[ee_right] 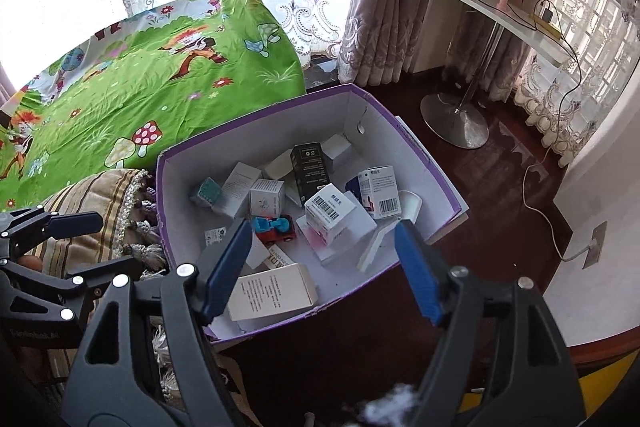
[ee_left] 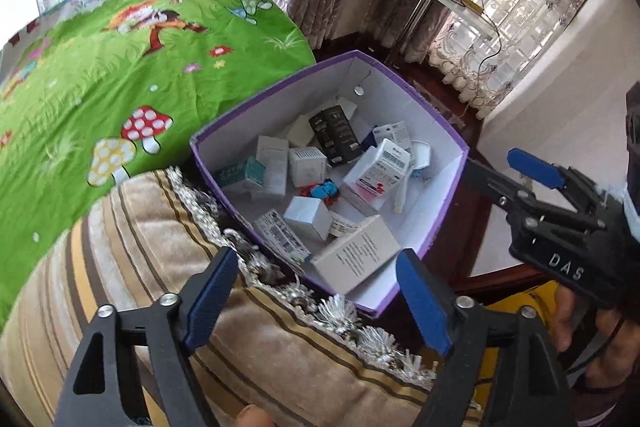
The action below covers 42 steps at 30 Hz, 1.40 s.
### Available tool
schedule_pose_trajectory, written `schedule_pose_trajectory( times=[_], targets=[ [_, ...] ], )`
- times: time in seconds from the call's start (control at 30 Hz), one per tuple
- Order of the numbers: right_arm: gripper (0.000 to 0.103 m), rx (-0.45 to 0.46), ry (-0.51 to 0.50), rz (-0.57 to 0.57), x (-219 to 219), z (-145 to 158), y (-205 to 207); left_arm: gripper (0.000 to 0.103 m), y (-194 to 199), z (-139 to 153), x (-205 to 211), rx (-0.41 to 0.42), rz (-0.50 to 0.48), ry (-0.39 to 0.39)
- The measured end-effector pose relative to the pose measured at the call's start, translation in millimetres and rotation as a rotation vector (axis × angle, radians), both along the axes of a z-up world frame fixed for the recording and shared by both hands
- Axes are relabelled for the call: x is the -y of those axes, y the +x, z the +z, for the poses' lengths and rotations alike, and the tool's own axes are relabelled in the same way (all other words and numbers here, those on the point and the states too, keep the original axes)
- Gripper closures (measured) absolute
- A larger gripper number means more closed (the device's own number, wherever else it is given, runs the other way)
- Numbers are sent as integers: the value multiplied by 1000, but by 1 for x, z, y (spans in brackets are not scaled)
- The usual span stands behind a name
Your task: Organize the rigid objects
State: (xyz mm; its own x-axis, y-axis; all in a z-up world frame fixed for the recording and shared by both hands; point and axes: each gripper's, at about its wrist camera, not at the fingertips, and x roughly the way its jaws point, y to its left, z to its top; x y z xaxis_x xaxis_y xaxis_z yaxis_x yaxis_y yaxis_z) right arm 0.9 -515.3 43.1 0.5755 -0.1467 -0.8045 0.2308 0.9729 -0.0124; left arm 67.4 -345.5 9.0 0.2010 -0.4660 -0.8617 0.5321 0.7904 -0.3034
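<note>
While both grippers hang over the box (ee_right: 416, 163), the left gripper (ee_left: 320, 295) and right gripper (ee_right: 328, 267) gape empty. Cartons (ee_right: 330, 213) and a toy car (ee_right: 276, 229) lie inside.

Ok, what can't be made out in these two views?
- Print on the small cartons in the purple box: too small, both views.
- Cartons at the bottom: partly covered by ones on top.
- Near box corner, right wrist view: behind the right gripper.
- Striped cushion, left wrist view: cut off by the left gripper.
</note>
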Motion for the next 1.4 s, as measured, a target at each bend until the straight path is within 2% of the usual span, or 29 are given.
schedule_pose_trajectory(
  times=[0.07,0.13,0.37,1.4],
  targets=[
    [26,2,10,3,-2,0,1,15,0,-1,-1,-4,7,-9],
    [26,-3,17,0,-3,-2,2,13,-1,-1,1,11,22,27],
    [26,-5,27,1,-5,-4,5,13,4,-7,-2,-20,33,11],
    [26,-31,43,11,-6,-13,9,13,4,-10,1,-24,19,23]
  ],
)
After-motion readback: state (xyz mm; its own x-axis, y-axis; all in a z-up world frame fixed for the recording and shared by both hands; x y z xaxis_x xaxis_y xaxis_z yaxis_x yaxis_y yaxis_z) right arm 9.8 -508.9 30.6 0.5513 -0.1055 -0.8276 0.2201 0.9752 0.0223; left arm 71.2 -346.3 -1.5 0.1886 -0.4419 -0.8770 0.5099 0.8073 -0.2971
